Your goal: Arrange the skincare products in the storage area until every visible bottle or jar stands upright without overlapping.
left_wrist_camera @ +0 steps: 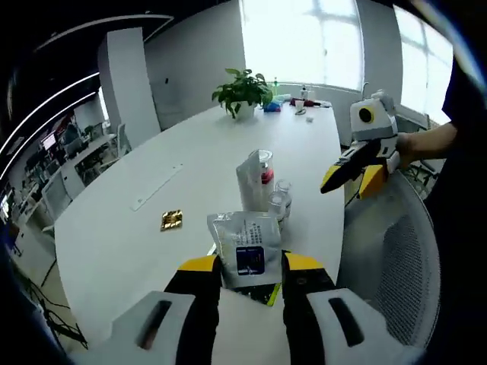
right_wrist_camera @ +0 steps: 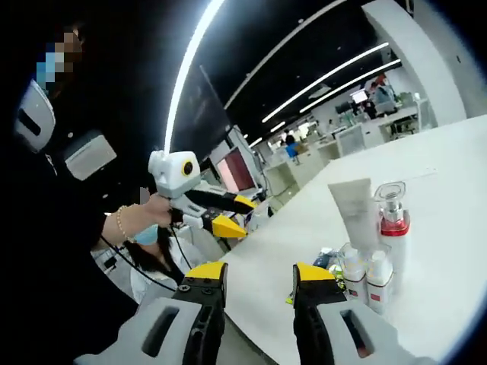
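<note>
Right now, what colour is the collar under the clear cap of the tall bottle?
Red, on the tall bottle with a white body; clearest in the right gripper view.

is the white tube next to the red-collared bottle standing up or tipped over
Upright. In the right gripper view the white tube stands on its narrow end, flat crimped end on top, beside the red-collared bottle on the table.

- Leafy green potted plant (left_wrist_camera: 243,91) at twelve o'clock on the long white oval table (left_wrist_camera: 129,220).
- Small gold foil packet (left_wrist_camera: 171,220) lying flat at nine o'clock.
- Grey mesh-backed office chair (left_wrist_camera: 399,266) at four o'clock, beside the table edge.
</note>
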Action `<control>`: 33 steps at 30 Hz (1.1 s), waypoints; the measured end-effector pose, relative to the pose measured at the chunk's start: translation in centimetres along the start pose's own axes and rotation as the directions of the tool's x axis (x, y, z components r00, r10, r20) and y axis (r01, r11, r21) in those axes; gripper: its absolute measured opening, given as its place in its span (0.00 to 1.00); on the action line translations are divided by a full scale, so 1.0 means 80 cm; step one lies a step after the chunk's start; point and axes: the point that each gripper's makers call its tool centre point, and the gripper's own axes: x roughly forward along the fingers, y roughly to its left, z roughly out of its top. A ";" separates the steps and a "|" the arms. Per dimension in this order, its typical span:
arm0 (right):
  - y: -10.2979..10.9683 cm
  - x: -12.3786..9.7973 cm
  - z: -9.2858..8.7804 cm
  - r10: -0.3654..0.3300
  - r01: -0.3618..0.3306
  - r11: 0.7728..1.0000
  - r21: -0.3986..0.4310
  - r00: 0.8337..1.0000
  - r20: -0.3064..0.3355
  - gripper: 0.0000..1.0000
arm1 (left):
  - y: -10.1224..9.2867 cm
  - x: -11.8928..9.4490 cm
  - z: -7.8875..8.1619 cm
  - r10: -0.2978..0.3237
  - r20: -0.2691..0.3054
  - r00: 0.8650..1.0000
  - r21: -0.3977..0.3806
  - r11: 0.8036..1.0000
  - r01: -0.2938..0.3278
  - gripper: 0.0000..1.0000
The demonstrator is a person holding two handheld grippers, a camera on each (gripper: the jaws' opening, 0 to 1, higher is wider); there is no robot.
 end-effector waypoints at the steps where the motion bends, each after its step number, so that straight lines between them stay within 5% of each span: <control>1: 0.003 0.001 0.000 0.002 -0.002 1.000 0.002 1.000 0.002 0.34 | -0.007 0.001 0.001 -0.007 -0.004 1.000 0.011 1.000 0.007 0.31; 11: 0.005 0.004 0.002 0.009 -0.010 0.998 0.069 1.000 0.012 0.28 | -0.046 0.003 0.012 -0.061 -0.012 0.998 0.109 0.992 0.062 0.31; 18: 0.020 0.014 0.006 0.060 -0.061 0.989 0.133 0.998 0.011 0.21 | -0.080 0.004 0.021 -0.114 -0.034 0.993 0.213 0.970 0.119 0.31; 26: 0.036 0.021 0.001 0.113 -0.113 0.962 0.247 0.993 0.013 0.10 | -0.091 0.001 0.030 -0.144 -0.024 0.989 0.240 0.960 0.145 0.31; 30: 0.048 0.021 0.013 0.159 -0.177 0.922 0.345 0.984 0.080 0.02 | -0.096 -0.002 0.033 -0.153 -0.015 0.988 0.242 0.958 0.152 0.31; 33: 0.050 0.019 0.013 0.160 -0.181 0.912 0.367 0.983 0.087 0.00 | -0.100 -0.005 0.035 -0.161 -0.003 0.987 0.224 0.962 0.158 0.31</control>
